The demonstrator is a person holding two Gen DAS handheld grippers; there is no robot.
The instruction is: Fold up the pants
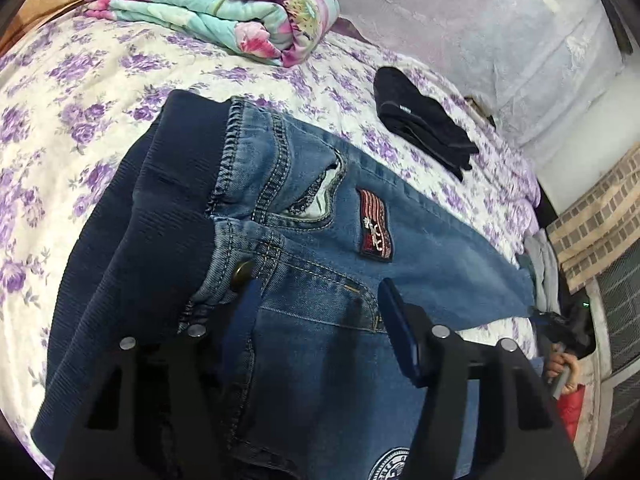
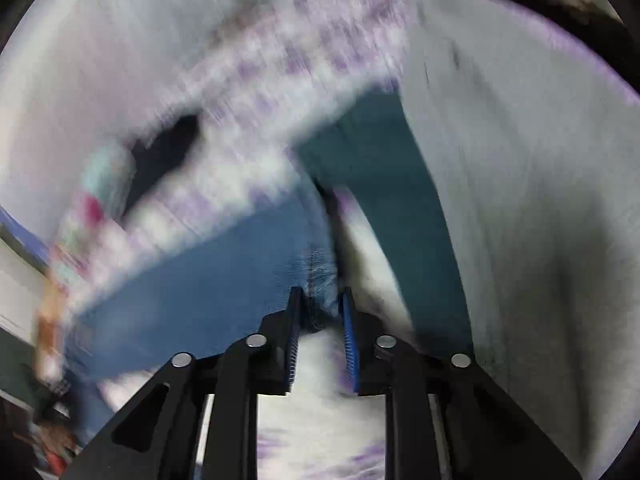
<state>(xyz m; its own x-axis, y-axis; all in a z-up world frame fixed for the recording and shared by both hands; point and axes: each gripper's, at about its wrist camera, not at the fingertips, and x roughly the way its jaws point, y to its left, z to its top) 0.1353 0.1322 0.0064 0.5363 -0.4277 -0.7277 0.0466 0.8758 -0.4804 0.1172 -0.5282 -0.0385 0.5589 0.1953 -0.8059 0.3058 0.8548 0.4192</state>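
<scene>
While the left claw (image 1: 316, 300) hovers apart over the jeans (image 1: 304, 240), the right claw (image 2: 322, 304) pinches their hem.

Left wrist: close above the jeans (image 1: 304, 264) waistband, facing across the bed (image 1: 80, 92) toward the pillow (image 1: 500, 40). Right wrist: low, blurred, near a hem. Shared: jeans, floral bed.

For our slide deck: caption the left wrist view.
Open left gripper poised over jeans spread on a floral bedsheet.
</scene>
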